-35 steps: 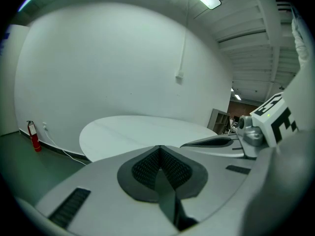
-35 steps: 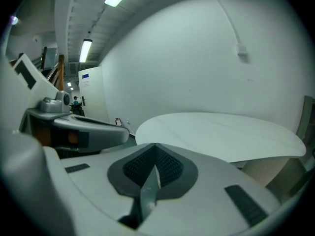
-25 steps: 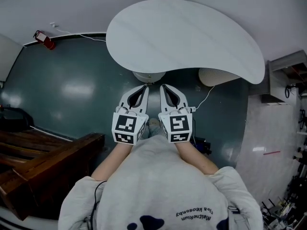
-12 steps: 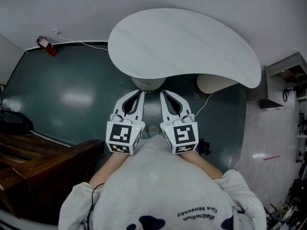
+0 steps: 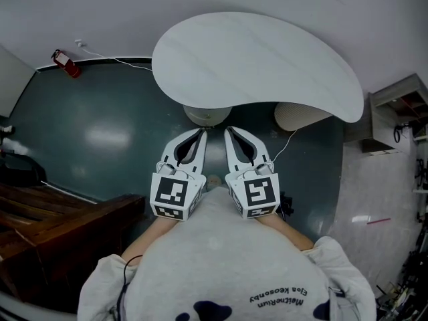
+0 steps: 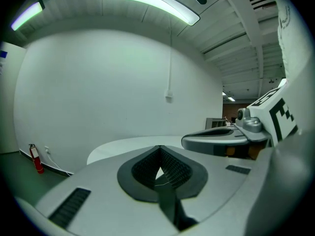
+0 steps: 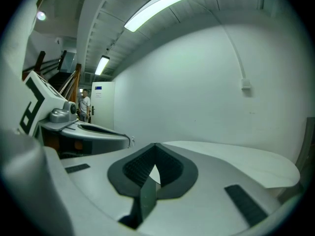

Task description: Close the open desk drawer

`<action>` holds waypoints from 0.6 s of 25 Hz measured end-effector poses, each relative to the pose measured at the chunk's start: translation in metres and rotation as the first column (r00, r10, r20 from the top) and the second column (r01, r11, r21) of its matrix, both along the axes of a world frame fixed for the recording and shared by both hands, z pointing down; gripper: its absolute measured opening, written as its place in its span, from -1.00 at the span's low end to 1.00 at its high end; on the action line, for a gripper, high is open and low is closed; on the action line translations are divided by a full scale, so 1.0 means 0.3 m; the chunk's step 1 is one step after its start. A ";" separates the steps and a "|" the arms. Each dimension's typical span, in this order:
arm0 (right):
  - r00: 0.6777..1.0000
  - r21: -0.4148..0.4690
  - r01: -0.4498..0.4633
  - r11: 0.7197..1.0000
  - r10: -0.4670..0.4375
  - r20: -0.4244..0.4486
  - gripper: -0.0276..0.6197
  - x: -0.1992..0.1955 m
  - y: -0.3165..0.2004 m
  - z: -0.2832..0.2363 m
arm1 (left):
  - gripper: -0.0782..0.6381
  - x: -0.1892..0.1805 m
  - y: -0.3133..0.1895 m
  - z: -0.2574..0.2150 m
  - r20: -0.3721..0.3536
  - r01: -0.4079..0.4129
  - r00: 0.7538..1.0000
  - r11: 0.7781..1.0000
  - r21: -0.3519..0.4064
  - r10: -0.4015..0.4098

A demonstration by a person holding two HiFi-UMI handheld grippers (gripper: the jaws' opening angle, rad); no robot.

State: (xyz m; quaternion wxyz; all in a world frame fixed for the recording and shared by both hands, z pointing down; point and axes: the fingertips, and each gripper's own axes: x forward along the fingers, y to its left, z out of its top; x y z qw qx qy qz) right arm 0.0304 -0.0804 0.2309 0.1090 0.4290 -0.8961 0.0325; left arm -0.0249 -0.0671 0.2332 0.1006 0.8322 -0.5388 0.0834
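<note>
drawer cannot be made out in any view; only the curved white desk top [image 5: 257, 65] shows. left gripper [image 5: 202, 132] and right gripper [image 5: 227, 131] hang side by side just short of the desk top's near edge, tips pointing toward it and apart from it. each has its jaws pressed together with nothing between them. a red fire extinguisher [image 5: 65, 63] stands by the wall well left of the desk top, and dark wooden furniture [image 5: 60, 223] sits left of the desk top too, nearer the person.
</note>
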 end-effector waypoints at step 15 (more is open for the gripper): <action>1.000 -0.006 0.019 1.000 -0.019 -0.002 -0.86 -0.025 0.029 0.014 | -0.76 -0.003 0.026 0.020 -0.013 -0.005 1.000 1.000 -0.018 0.005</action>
